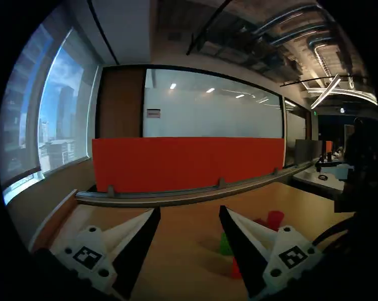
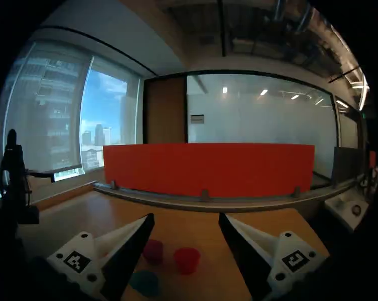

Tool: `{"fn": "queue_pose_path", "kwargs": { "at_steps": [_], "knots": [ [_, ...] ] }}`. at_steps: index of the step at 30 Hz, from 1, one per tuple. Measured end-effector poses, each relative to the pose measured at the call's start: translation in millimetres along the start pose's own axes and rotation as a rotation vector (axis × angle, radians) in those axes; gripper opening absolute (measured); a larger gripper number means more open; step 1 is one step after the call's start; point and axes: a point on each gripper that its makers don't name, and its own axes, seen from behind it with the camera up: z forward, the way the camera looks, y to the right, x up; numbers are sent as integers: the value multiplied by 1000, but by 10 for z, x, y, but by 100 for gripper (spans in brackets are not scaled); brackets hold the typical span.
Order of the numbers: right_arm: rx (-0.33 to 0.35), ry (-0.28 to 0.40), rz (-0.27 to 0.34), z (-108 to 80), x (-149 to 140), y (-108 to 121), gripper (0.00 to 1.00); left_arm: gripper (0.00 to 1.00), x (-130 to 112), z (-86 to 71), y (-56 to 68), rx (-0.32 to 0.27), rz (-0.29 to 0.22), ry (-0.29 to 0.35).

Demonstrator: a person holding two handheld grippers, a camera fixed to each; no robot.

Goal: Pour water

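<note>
Gaping empty like left gripper (image 1: 189, 220), right gripper (image 2: 186, 223) frames red cup (image 2: 186, 260) just ahead.

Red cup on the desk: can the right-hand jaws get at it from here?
Probably yes. The right gripper has open jaws, and the red cup stands on the desk ahead between them, with nothing in the way. The purple cup close beside it might get nudged.
</note>
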Motion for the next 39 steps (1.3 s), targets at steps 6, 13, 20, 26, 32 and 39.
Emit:
{"fn": "queue_pose_path", "kwargs": {
  "at_steps": [6, 13, 20, 26, 32, 39],
  "knots": [
    [93, 2, -15, 22, 17, -181, 99, 86, 66, 50, 183, -108, -5, 14],
    [206, 11, -29, -4, 84, -418, 99, 86, 122, 55, 344, -201, -10, 16],
    [314, 11, -37, -47, 190, -656, 99, 86, 196, 19, 496, -288, -50, 31],
    [350, 2, -27, -61, 207, -714, 99, 86, 199, 11, 539, -323, -63, 30],
    [365, -22, -40, -57, 154, -742, 99, 86, 170, 22, 573, -339, -40, 16],
    [405, -93, -72, -67, 21, -826, 99, 86, 107, 45, 589, -361, -23, -18]
  ]
}}
